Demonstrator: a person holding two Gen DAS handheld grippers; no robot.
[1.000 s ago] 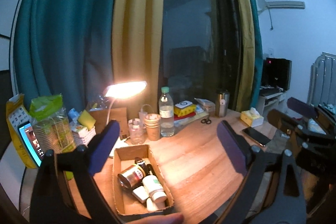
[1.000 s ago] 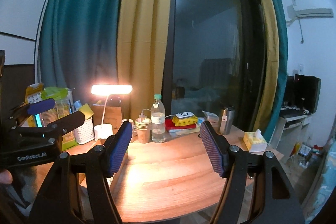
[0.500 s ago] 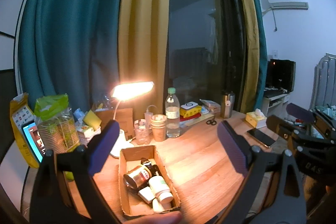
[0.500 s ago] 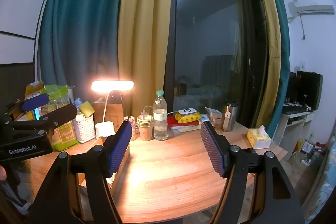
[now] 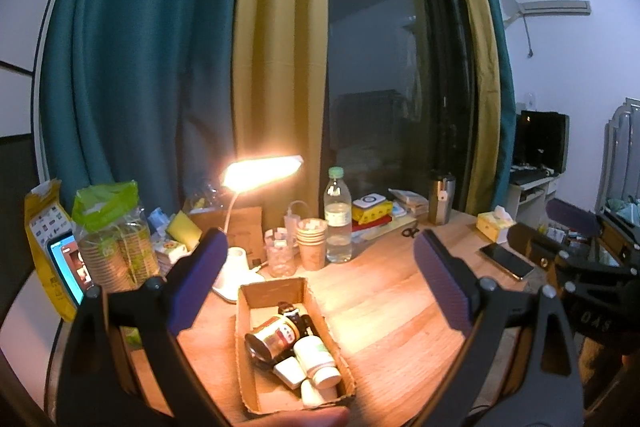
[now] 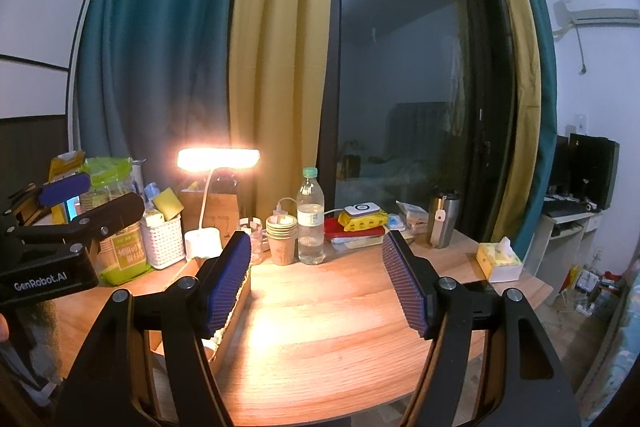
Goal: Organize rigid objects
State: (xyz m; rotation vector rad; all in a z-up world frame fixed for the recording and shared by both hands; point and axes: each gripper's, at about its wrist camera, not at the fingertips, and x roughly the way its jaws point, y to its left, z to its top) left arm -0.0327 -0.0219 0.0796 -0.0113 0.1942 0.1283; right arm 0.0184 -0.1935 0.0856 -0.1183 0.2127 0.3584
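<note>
cardboard box (image 5: 276, 293) below open left gripper (image 5: 316, 291), untouched.

A lit desk lamp (image 6: 218, 159) stands in the middle left of the right wrist view, on a wooden table (image 6: 340, 315). To its right are a stack of paper cups (image 6: 282, 239) and, just beside them, a clear water bottle (image 6: 311, 217). Further right stands a steel tumbler (image 6: 442, 221), and a tissue box (image 6: 498, 259) lies near the right edge. A white basket (image 6: 162, 245) sits at the left. Teal and yellow curtains (image 6: 256, 47) hang behind.
</note>
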